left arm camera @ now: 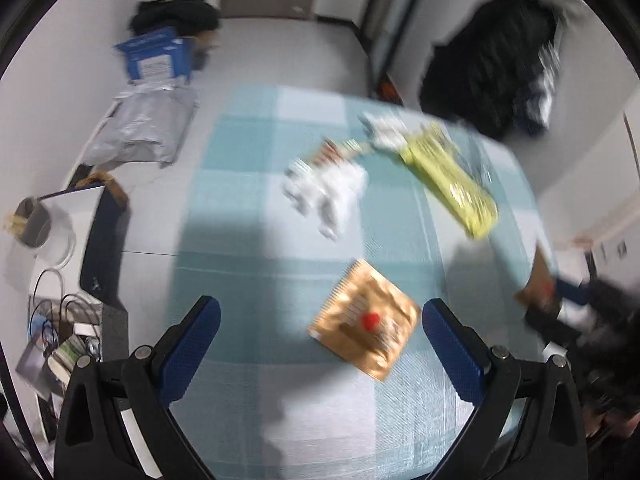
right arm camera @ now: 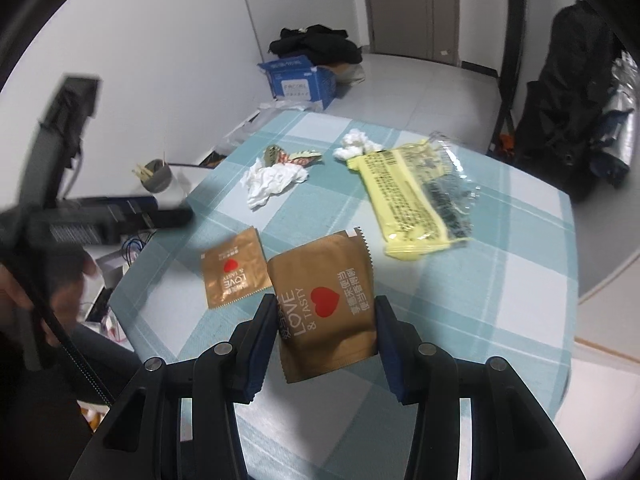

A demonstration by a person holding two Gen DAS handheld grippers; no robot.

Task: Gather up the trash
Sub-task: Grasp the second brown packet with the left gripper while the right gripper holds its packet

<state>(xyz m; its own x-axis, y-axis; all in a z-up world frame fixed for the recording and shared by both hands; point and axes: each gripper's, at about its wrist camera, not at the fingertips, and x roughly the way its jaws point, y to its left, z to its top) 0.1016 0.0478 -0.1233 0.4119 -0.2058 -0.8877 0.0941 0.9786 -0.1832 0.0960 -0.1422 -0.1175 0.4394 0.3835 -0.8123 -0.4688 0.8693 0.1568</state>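
Between your right gripper's (right arm camera: 324, 332) blue pads, nearest the lens, you are holding the larger gold sachet (right arm camera: 326, 304) printed with a red heart; the pads are pressing its two side edges and it is bowing slightly, lifted off the checked tablecloth (right arm camera: 500, 300). It is looking light, thin and crinkly, probably a slick foil film, so it may be sliding or buckling under a harder squeeze; pinching across a flat edge seems the safest hold.

Your left gripper (left arm camera: 320, 336) is hanging open and empty above the table, with the smaller gold sachet (left arm camera: 364, 320) lying flat on the cloth under the gap, toward the right pad. Flat as it is lying, you will likely be needing to catch a corner or a serrated edge.

Farther across the table, crumpled white tissue (right arm camera: 272, 182) is sitting left of centre with a small torn printed wrapper (right arm camera: 294, 157) just behind it, a second tissue wad (right arm camera: 354, 146) at the far side, and a long yellow packet (right arm camera: 404, 208) with clear film (right arm camera: 452, 188) along its right edge. All are looking soft and nearly weightless.

Nothing is blocking the trash itself. Off the table's left edge, a grey cup with sticks (right arm camera: 158, 176) and a blue box (right arm camera: 298, 78) are standing on the floor side.
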